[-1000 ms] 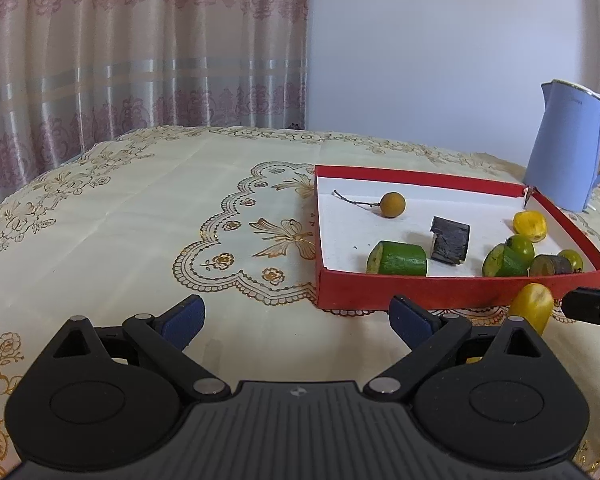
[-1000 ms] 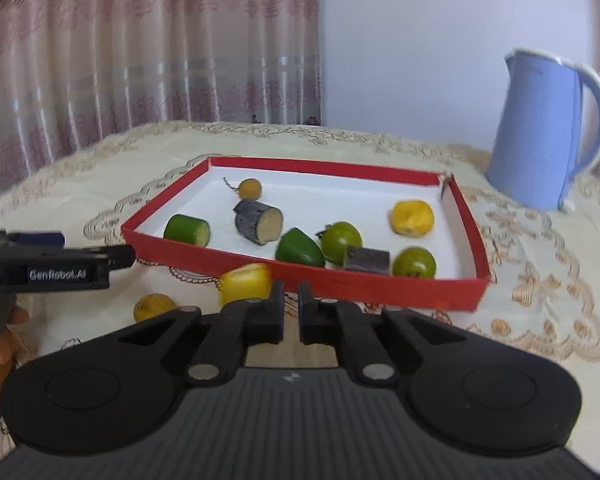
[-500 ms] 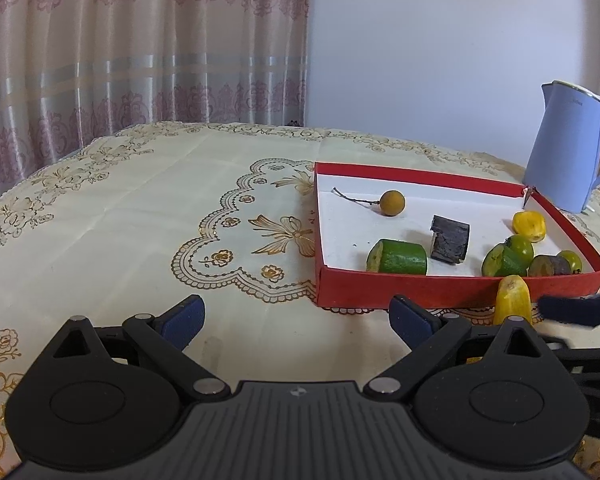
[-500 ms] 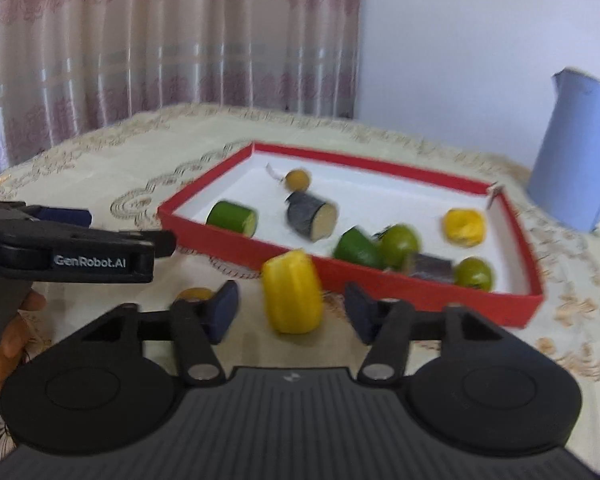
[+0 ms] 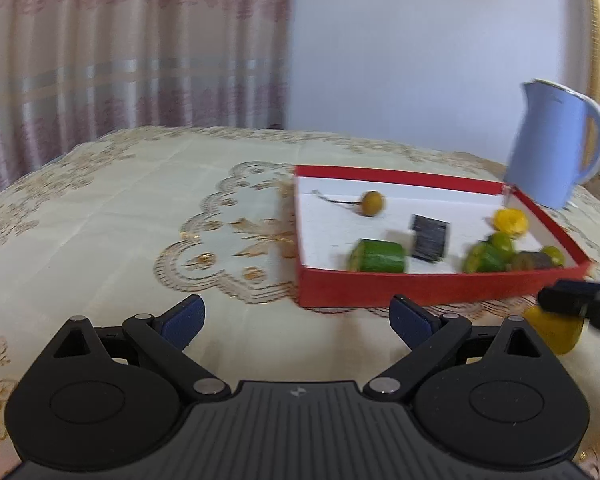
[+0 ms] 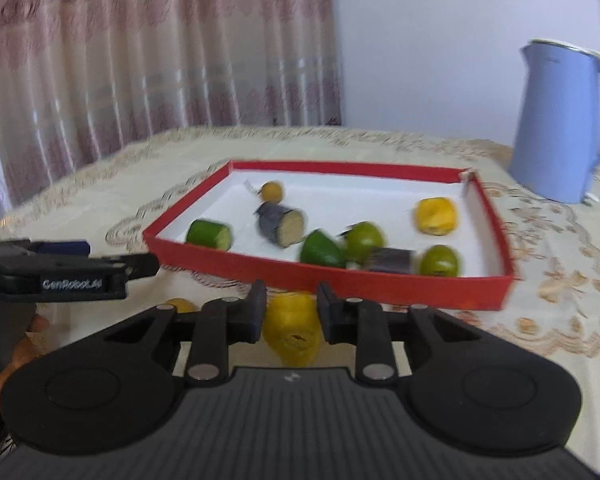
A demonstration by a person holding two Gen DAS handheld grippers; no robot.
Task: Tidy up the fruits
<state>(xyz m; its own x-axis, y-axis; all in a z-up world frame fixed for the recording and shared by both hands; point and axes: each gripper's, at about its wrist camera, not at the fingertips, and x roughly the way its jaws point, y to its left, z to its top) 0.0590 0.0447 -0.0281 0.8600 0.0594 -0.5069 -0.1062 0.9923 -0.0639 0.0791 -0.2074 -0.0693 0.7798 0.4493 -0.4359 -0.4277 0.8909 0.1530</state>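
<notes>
Gripping a yellow fruit [image 6: 292,326], the right gripper [image 6: 291,308] has both pads pressed against its sides, just in front of the red tray [image 6: 380,278] on the patterned tablecloth [image 5: 120,208]. The fruit's lower part is blurred and partly hidden behind the gripper body. From the left wrist view that same fruit shows only as a yellow smear under a dark gripper tip at the right edge, cut off by the frame. The left gripper [image 5: 296,318] hovers with its blue pads spread wide, nothing between them, bare cloth beneath. Inside the tray sit a green cucumber piece [image 6: 210,234], a dark cut chunk [image 6: 280,222], a small round brown fruit [image 6: 271,190], a yellow fruit at the back right [image 6: 437,216] and several green fruits, all softened by blur. A second small yellow fruit [image 6: 179,305] peeks out behind the right gripper's left finger, mostly hidden. A hand [image 6: 14,358] shows at the left edge, cut off. A blue kettle [image 6: 556,120] stands beyond the tray
</notes>
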